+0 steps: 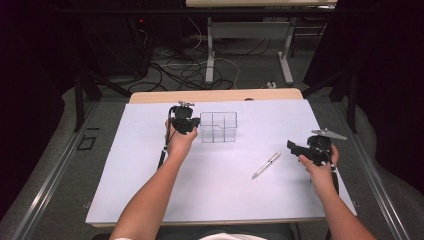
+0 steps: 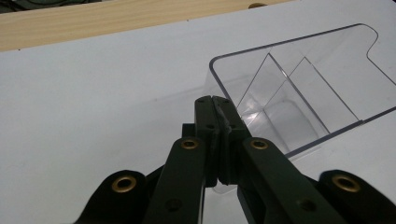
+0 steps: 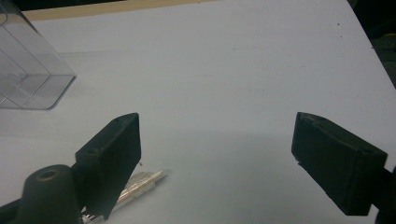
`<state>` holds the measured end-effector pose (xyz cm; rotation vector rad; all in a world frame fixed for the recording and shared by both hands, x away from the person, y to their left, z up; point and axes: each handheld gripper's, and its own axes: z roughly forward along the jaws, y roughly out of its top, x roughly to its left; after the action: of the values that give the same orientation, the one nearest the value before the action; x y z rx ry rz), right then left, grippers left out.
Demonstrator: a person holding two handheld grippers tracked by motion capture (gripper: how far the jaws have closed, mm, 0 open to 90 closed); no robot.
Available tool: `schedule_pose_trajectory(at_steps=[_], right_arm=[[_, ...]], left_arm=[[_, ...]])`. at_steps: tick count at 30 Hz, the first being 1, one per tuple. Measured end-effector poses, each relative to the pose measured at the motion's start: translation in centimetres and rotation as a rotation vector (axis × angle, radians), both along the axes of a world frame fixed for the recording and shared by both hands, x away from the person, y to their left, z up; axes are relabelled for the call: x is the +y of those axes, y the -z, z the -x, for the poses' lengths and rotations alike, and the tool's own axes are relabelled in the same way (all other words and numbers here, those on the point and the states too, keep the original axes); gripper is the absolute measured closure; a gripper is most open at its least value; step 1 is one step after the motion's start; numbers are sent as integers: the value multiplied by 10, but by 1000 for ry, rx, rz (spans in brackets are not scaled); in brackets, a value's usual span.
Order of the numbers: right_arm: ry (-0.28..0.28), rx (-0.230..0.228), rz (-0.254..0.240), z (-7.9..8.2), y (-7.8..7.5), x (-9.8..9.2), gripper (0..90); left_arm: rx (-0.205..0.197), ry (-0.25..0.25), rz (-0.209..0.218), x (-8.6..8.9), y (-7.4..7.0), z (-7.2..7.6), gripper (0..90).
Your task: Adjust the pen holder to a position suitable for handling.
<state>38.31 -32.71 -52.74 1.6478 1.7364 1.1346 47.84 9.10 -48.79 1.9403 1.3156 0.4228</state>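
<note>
**benchpilot:** Running the rig remotely, quick sanity check. On my left, the left gripper (image 2: 218,105) is clamped tight on the near left wall of the clear plastic organizer (image 1: 218,127). In the left gripper view the jaws are pressed together with the thin wall pinched between them. The organizer sits on the white table (image 1: 150,190), toward the back, left of centre. How would you expect it to handle?

**tinkr_42:** Light and stiff, I'd guess, but slick. Hard clear plastic like that probably slides on the pads and could crack if you squeeze a thin wall hard. Gripping near a corner or where a divider meets the wall seems the stiffest spot. Holding one edge, it may tilt when lifted.

**benchpilot:** Makes sense. Further right, the silver pen (image 1: 266,165) lies flat on the table, well apart from the organizer. The right gripper (image 3: 217,158) hangs just beside it with jaws spread wide, nothing between them.

**tinkr_42:** Pen's light, rigid, round, so it'll likely roll. I'd take it across the middle of the barrel.
</note>
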Motion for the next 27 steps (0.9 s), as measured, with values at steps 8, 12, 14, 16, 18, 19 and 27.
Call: schedule_pose_trajectory(at_steps=[8, 12, 14, 16, 18, 19, 27], right_arm=[[-8, -3, 8, 0, 1, -1, 155], [-9, -5, 10, 0, 0, -1, 155], [-12, -5, 13, 1, 0, -1, 155], [-14, -5, 13, 1, 0, -2, 155], [-9, -2, 12, 1, 1, -2, 155], [-9, -3, 12, 1, 0, -2, 155], [-15, -4, 11, 1, 0, -2, 155]], left_arm=[[-6, 5, 51, 3, 1, 0, 882], [-10, 20, 52, 5, -2, 1, 845], [-21, 29, 71, 8, -4, 4, 809], [-21, 29, 102, 11, -7, 7, 792], [-27, 35, 112, 14, -10, 9, 750], [-30, 38, 120, 15, -11, 10, 738], [-64, 40, 163, 22, -17, 22, 609]])
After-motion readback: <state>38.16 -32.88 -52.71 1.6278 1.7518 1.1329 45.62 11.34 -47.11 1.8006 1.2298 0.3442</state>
